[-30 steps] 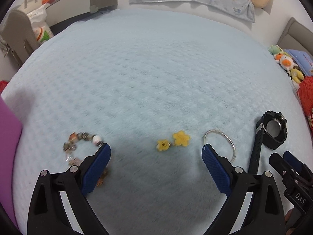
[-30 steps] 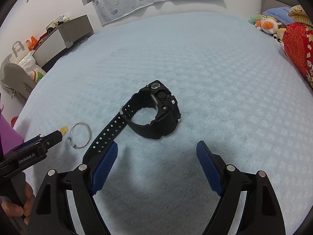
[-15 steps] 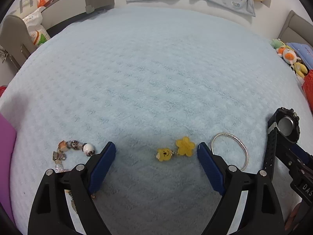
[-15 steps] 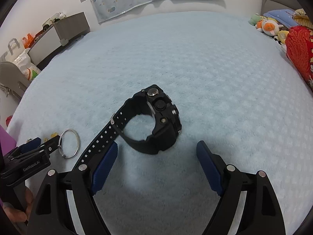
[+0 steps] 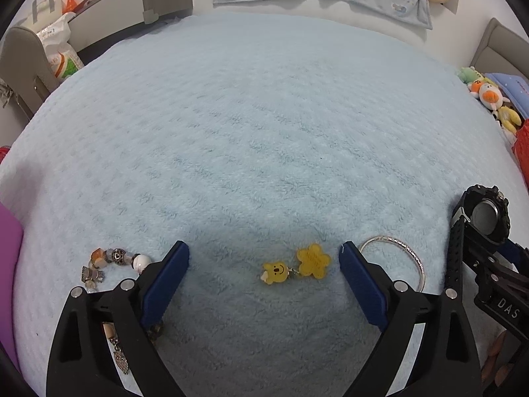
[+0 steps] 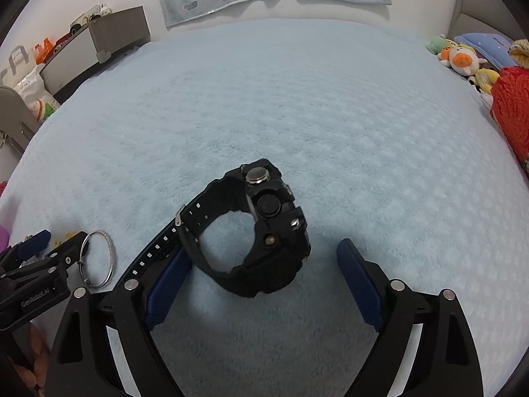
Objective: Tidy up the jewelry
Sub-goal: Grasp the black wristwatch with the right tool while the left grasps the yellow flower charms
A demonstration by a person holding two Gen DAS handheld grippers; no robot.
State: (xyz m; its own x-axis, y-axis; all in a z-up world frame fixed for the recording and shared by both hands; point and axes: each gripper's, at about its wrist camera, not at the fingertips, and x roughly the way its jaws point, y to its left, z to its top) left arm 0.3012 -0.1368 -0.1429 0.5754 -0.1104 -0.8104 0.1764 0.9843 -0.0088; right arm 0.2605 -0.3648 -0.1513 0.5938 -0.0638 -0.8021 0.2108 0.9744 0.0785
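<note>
On the light blue blanket (image 5: 264, 132) lie a yellow bear-and-flower charm (image 5: 296, 264), a silver bangle (image 5: 401, 258), a beaded charm bracelet (image 5: 114, 259) and a black watch (image 5: 484, 218). My left gripper (image 5: 264, 278) is open, its fingers on either side of the yellow charm, just above the blanket. The bracelet runs under its left finger. In the right wrist view my right gripper (image 6: 261, 264) is open, with the black watch (image 6: 258, 231) standing on edge between its fingers. The bangle (image 6: 99, 258) lies to the left, beside the left gripper's body (image 6: 33, 278).
A purple object (image 5: 8, 264) sits at the left edge. Plush toys (image 6: 463, 59) and a red cushion (image 6: 512, 109) line the right side. A grey cabinet (image 5: 132, 10) and bags stand beyond the bed at the far left.
My left gripper has shifted right from over the bracelet until its fingers frame the yellow charm. My right gripper has moved forward, so the watch now lies between its fingers.
</note>
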